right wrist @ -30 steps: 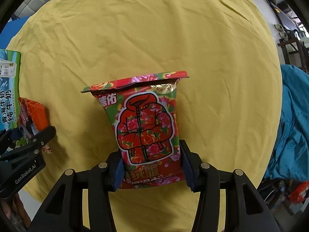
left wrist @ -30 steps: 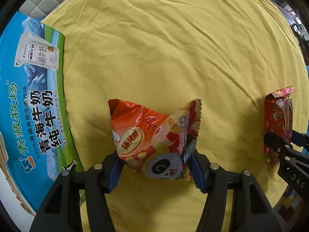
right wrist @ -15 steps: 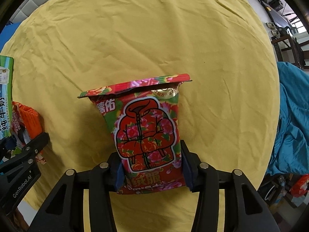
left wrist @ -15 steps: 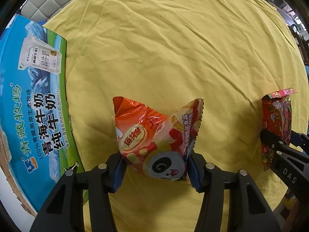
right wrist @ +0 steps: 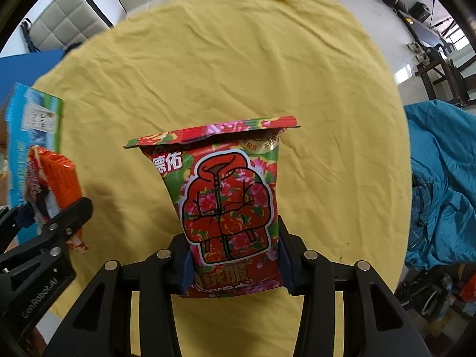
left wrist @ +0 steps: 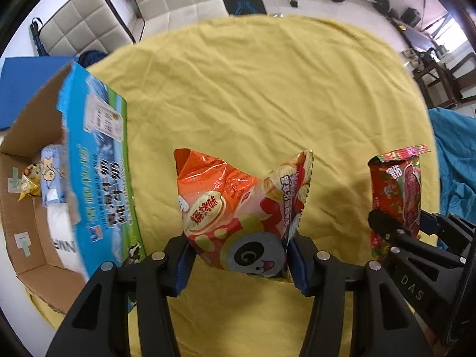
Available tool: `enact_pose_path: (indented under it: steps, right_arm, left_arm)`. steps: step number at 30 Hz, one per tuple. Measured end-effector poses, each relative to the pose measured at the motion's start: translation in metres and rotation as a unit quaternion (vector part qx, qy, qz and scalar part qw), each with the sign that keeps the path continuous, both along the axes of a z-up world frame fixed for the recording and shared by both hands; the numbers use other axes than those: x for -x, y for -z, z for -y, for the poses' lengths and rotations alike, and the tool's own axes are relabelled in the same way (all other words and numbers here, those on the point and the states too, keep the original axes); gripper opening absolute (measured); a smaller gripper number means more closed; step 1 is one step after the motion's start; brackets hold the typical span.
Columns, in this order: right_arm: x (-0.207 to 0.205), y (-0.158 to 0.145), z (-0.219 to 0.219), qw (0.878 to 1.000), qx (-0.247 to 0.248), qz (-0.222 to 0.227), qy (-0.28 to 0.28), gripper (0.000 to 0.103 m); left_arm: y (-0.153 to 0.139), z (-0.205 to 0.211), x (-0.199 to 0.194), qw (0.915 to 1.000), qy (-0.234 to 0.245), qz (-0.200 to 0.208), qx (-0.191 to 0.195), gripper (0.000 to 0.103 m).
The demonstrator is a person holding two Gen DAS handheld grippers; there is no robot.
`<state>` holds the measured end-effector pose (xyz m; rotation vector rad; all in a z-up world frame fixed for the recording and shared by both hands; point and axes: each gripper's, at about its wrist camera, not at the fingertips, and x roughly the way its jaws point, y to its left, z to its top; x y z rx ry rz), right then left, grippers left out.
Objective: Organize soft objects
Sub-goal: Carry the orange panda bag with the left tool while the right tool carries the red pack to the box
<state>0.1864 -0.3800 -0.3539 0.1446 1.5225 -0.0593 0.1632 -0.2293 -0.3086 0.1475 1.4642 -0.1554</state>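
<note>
The orange panda-print snack bag [left wrist: 238, 208] sits clamped at its lower end between the blue pads of the left gripper [left wrist: 239, 263], its crinkled top splayed free above the yellow tablecloth [left wrist: 253, 89]. Beside it, the red floral-print pouch [right wrist: 229, 196] with a padded-jacket drawing stands upright in the right gripper [right wrist: 235, 270], pinched across its bottom third, its sealed top flap overhanging. Both packs hang clear of the cloth, judging by the shadows beneath them. To the left lies an open milk carton box [left wrist: 98, 178] with blue printed sides, and inside it a pale blue packet [left wrist: 52, 175] and a gold-wrapped item [left wrist: 28, 184] already rest — likely the place these bags belong. The risks from here are plain: the foil is slick and air-filled, so a squeeze held only at the base could let either bag pivot or slip out during a swing toward the box; the box's near wall stands tall, and a low carry could catch the bag on its rim — or the two grippers, close together, could knock each other.
</note>
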Motion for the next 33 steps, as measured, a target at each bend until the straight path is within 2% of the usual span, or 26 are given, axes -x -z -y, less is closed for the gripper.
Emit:
enact_pose_path:
  steps: [9, 12, 20, 26, 33]
  right_arm:
    - [0.023, -0.074, -0.021, 0.998, -0.019, 0.055, 0.001, 0.047]
    - [0.019, -0.098, -0.031, 0.997, -0.022, 0.069, -0.001, 0.047]
    - [0.031, -0.154, -0.095, 0.994, -0.031, 0.101, -0.013, 0.047]
    - [0.032, -0.172, -0.166, 0.992, -0.044, 0.113, -0.04, 0.047]
    - [0.028, -0.174, -0.253, 0.988, -0.064, 0.11, -0.086, 0.047]
  left_arm:
    - [-0.072, -0.033, 0.013, 0.9978, 0.007, 0.048, 0.045, 0.051]
    - [-0.093, -0.051, 0.017, 0.9962, 0.007, 0.068, 0.055, 0.051]
    - [-0.138, -0.131, 0.02, 0.9916, -0.007, 0.116, 0.057, 0.051]
    - [-0.151, -0.203, 0.025, 0.9894, -0.036, 0.131, 0.05, 0.051]
    - [-0.144, -0.281, 0.028, 0.9885, -0.074, 0.126, 0.039, 0.051]
